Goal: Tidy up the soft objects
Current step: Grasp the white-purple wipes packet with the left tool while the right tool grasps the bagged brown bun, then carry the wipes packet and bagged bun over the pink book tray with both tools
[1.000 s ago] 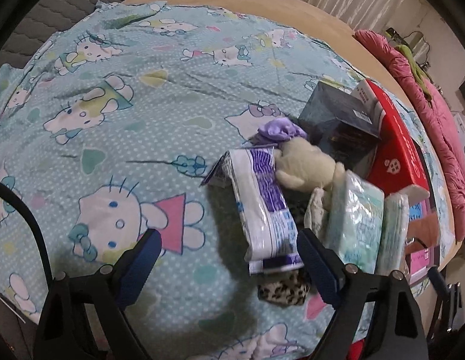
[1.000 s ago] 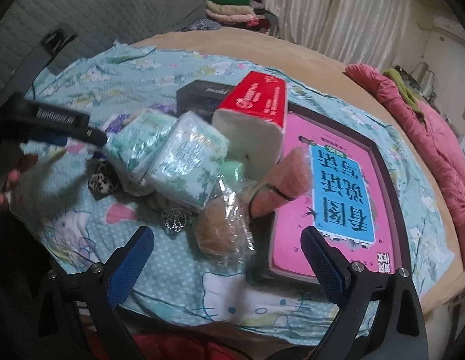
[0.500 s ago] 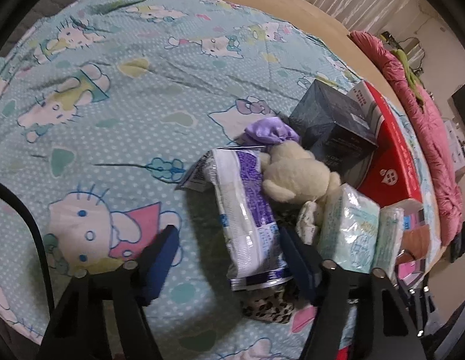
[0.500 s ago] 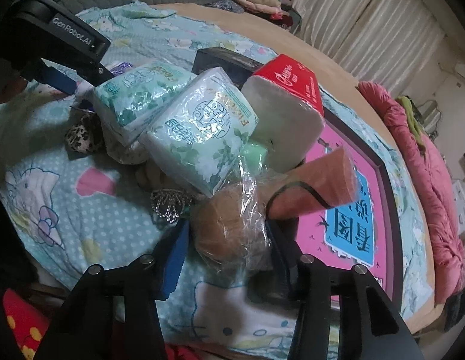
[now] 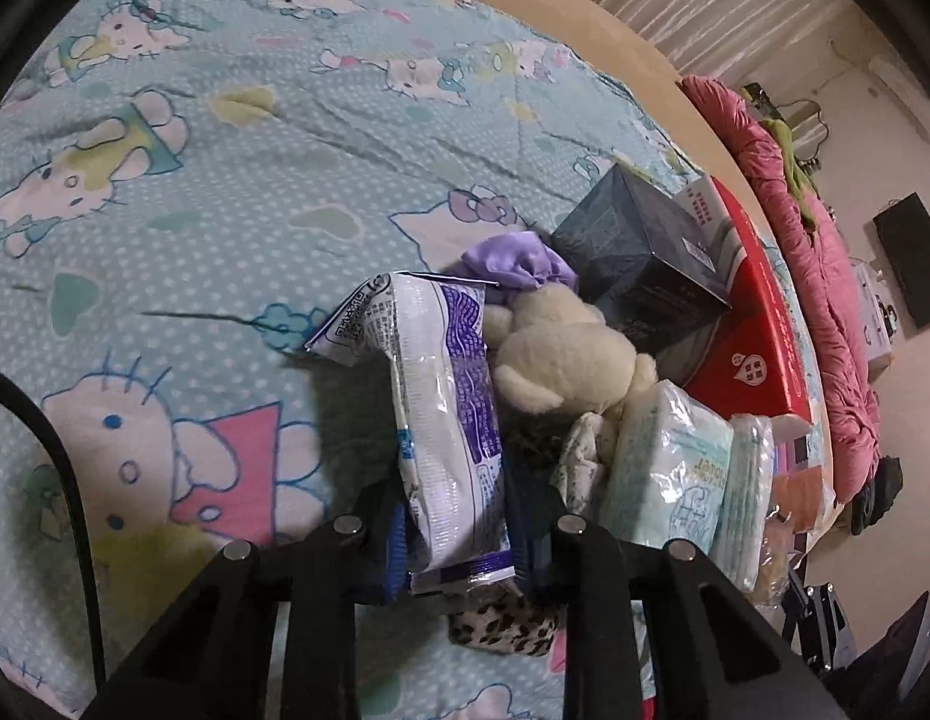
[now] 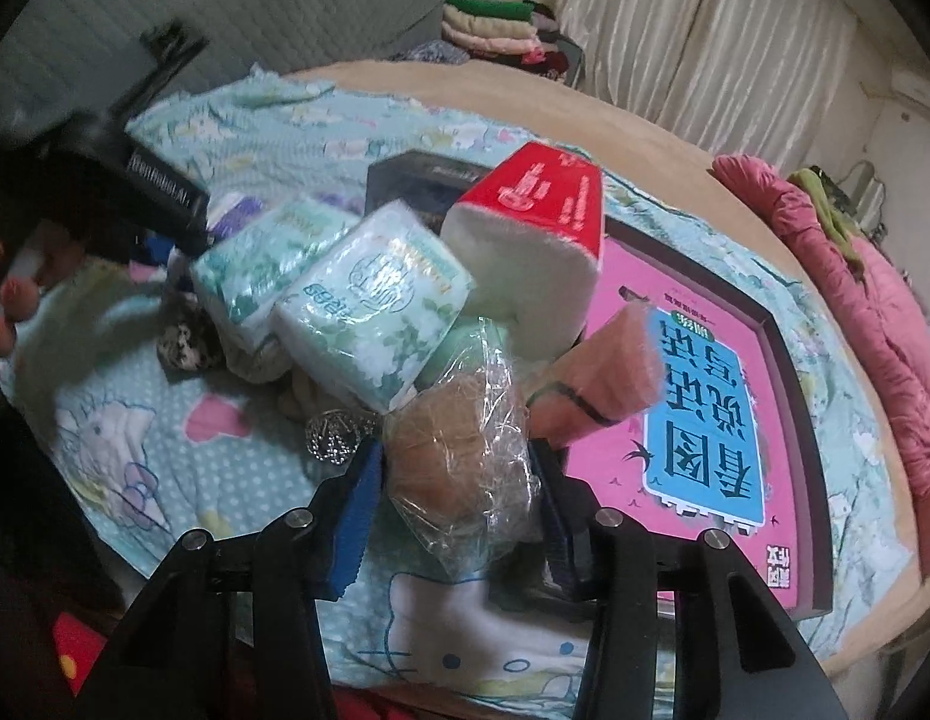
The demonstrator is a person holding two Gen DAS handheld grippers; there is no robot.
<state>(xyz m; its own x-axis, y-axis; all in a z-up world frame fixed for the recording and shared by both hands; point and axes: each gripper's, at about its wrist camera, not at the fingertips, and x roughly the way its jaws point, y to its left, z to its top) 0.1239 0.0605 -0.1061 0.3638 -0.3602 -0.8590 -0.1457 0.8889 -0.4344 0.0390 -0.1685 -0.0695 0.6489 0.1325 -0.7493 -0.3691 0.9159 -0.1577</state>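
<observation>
My left gripper (image 5: 456, 540) is shut on a white and purple wipes pack (image 5: 444, 420) lying on the bedsheet. Beside it lie a cream plush toy (image 5: 561, 354), a purple pouch (image 5: 513, 261) and green tissue packs (image 5: 669, 474). My right gripper (image 6: 459, 510) is shut on a brown bun in clear plastic wrap (image 6: 459, 450). Behind it are the green tissue packs (image 6: 375, 294), a red tissue pack (image 6: 537, 240) and a pink sponge (image 6: 603, 378). The left gripper shows blurred at the left of the right wrist view (image 6: 159, 192).
A pink picture book (image 6: 705, 396) lies right of the pile. A dark box (image 5: 633, 252) and the red pack (image 5: 741, 324) stand behind the plush. A leopard-print pouch (image 5: 501, 624) lies under my left gripper. The Hello Kitty sheet (image 5: 225, 180) spreads left. A pink quilt (image 6: 873, 300) lies at the right.
Both grippers moved forward and closed: the left onto the wipes pack, the right onto the wrapped bun.
</observation>
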